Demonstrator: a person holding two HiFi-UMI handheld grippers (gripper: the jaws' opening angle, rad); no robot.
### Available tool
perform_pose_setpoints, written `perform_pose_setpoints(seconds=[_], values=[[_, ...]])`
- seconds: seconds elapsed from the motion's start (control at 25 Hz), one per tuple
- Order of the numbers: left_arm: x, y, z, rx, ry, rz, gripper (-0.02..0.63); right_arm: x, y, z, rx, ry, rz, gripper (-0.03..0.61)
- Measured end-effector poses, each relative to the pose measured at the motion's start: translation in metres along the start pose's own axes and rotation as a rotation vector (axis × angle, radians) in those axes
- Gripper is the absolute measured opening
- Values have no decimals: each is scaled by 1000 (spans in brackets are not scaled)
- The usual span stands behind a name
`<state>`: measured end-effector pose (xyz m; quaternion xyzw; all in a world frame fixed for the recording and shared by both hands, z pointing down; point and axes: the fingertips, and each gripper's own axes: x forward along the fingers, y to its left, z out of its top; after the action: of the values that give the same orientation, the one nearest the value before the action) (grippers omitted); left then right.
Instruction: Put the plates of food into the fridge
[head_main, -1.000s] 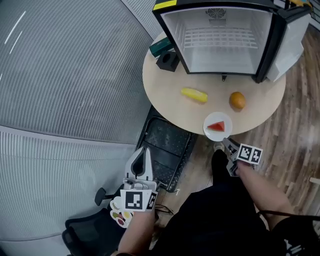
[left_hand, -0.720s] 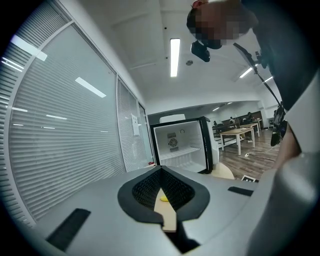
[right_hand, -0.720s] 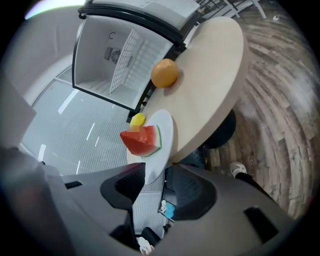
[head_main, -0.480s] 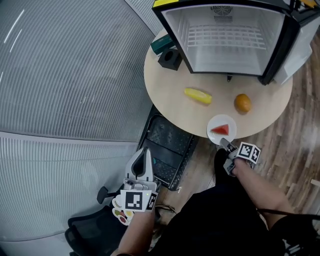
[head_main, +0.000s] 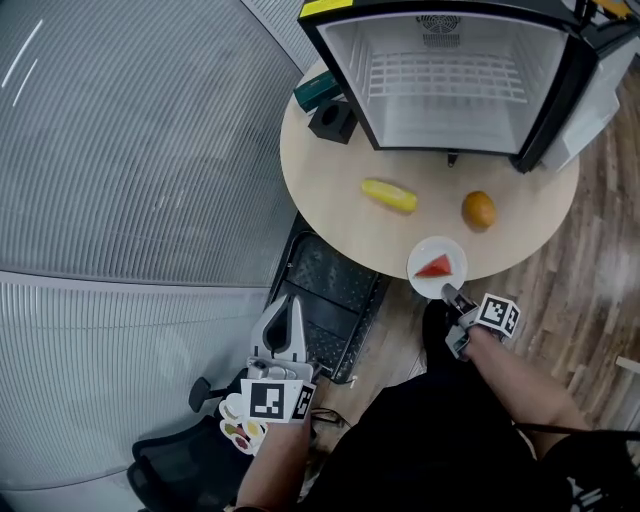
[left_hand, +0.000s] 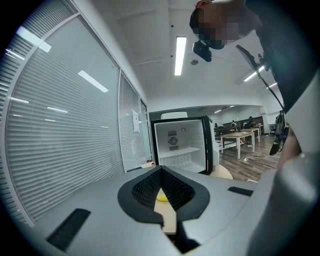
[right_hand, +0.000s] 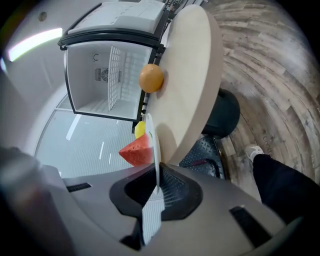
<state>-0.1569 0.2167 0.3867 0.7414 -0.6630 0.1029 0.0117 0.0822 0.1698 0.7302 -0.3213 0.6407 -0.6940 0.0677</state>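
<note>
L gripper (head_main: 291, 303) off the table, jaws together, empty. R gripper (head_main: 451, 294) jaws just closed on near rim of small round white plate (head_main: 452, 252) w/ red food wedge (head_main: 435, 267), at edge of round pale wood table (head_main: 335, 195). Open black mini fridge (head_main: 440, 112) at far side.

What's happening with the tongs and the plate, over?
Right tongs just closed on plate rim, watermelon slice aboard. Left tongs shut, empty, off the table. Orange sits between plate and open fridge.

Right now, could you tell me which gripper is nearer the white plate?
Right. The right gripper has just closed on the rim of the plate; the left gripper hangs off the table, well away.
</note>
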Motion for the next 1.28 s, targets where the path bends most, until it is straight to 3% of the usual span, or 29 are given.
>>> perform_pose_setpoints(seconds=[0.24, 0.56, 1.28], values=[[7, -3, 5, -16, -21, -14, 5, -10, 13, 7, -23, 5, 81, 17], [20, -3, 9, -35, -47, -31, 5, -14, 64, 29, -36, -10, 178, 17], [96, 24, 58, -46, -122, -43, 5, 23, 171, 118, -46, -73, 259, 17]])
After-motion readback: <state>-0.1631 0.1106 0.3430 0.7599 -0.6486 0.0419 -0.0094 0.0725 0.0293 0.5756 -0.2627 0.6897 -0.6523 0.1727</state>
